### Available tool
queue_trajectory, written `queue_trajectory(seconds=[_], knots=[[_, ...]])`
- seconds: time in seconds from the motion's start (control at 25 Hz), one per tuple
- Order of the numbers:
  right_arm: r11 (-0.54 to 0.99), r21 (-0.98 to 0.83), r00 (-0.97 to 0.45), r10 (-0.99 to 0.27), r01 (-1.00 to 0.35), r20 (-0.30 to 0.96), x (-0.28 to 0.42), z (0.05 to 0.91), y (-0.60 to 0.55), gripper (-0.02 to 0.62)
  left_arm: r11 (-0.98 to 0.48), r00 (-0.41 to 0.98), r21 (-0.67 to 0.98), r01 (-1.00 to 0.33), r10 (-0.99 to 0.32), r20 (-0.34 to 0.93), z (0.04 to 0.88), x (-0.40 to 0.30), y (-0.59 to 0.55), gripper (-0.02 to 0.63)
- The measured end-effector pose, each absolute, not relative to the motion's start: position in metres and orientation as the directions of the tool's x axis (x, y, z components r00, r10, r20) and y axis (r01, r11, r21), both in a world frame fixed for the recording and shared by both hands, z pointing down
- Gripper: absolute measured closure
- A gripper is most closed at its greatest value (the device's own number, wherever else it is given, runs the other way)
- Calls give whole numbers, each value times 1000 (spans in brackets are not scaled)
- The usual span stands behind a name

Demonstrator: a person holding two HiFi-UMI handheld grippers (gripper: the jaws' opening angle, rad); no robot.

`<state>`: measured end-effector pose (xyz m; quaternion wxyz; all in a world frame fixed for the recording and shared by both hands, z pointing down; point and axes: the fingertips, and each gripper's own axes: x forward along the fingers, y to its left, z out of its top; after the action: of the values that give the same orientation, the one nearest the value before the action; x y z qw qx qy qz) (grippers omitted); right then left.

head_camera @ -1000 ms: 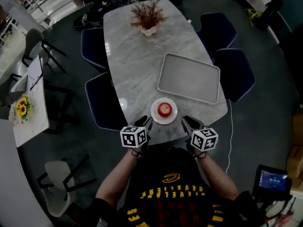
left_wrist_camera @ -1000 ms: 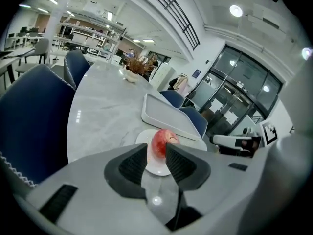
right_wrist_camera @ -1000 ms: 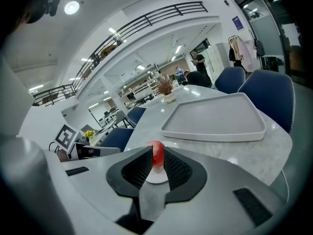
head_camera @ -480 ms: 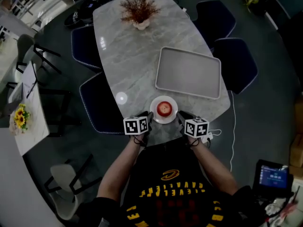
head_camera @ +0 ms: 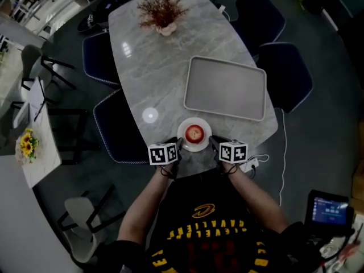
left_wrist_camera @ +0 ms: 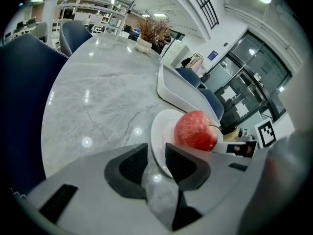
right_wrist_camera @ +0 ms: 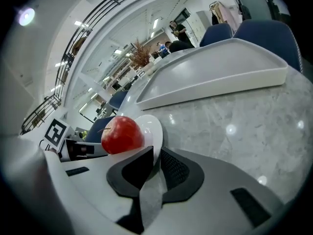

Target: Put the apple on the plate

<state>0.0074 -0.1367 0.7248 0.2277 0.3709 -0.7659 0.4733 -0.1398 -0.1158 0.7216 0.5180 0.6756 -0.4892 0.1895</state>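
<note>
apple is seen in the head view resting on the plate at the near edge of the bench. it is flanked by the left hand-held gripper and right hand-held gripper, both equally near, with forearms held close to the body. in the left gripper view the apple is found ahead and rightward; the jaws are set narrowly apart, with nothing gripped. in the right gripper view it is found ahead and leftward, the plate rim just beyond an equally narrow, empty gap.
</note>
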Motion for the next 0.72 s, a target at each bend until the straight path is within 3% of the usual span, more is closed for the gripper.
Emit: queue_trajectory(seconds=[0.16, 0.72], knots=[[208, -613, -643, -353, -762, 680, 10, 726, -137, 552, 51, 459, 541, -840, -465, 757, 723, -139, -114, 554], [169, -684, -675, -443, -710, 590, 46, 679, -167, 555, -30, 530, 613, -790, -536, 657, 671, -106, -149, 554]])
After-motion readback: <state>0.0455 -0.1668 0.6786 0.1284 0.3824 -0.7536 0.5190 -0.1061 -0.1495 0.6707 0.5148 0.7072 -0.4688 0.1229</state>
